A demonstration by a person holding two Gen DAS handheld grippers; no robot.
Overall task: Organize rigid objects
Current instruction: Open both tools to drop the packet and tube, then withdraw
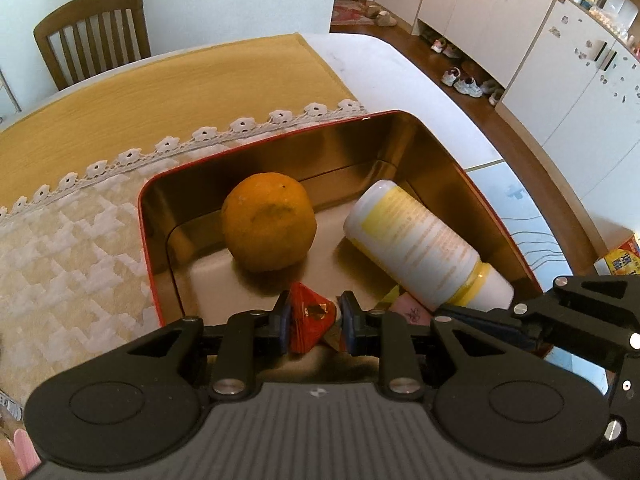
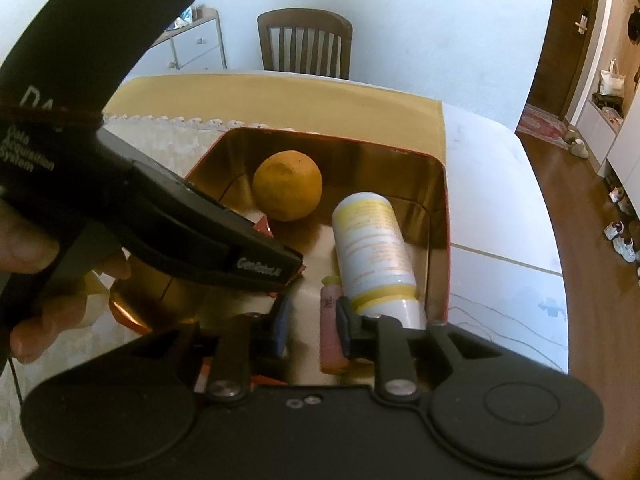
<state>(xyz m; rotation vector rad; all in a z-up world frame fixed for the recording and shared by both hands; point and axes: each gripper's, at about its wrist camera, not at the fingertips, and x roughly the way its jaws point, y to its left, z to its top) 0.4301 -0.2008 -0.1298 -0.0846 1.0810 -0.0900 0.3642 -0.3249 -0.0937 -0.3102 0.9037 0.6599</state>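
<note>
A red tin with a gold inside (image 1: pixel 352 148) (image 2: pixel 436 216) sits on the table. In it lie an orange (image 1: pixel 268 222) (image 2: pixel 288 186), a white and yellow bottle (image 1: pixel 424 244) (image 2: pixel 374 248) on its side, and a small pink tube (image 2: pixel 331 324). My left gripper (image 1: pixel 314 320) is shut on a red wrapped packet (image 1: pixel 310 320) over the tin's near edge. My right gripper (image 2: pixel 312 326) is open above the tin's near right part, with the pink tube just inside its right finger. The left gripper's body (image 2: pixel 180 216) crosses the right wrist view.
The tin rests on a cream lace-edged cloth (image 1: pixel 72 248) over a yellow mat (image 1: pixel 160 92) on a white table (image 1: pixel 400 76). A wooden chair (image 1: pixel 92 36) stands at the far side. White cabinets (image 1: pixel 560 60) and shoes are on the floor at right.
</note>
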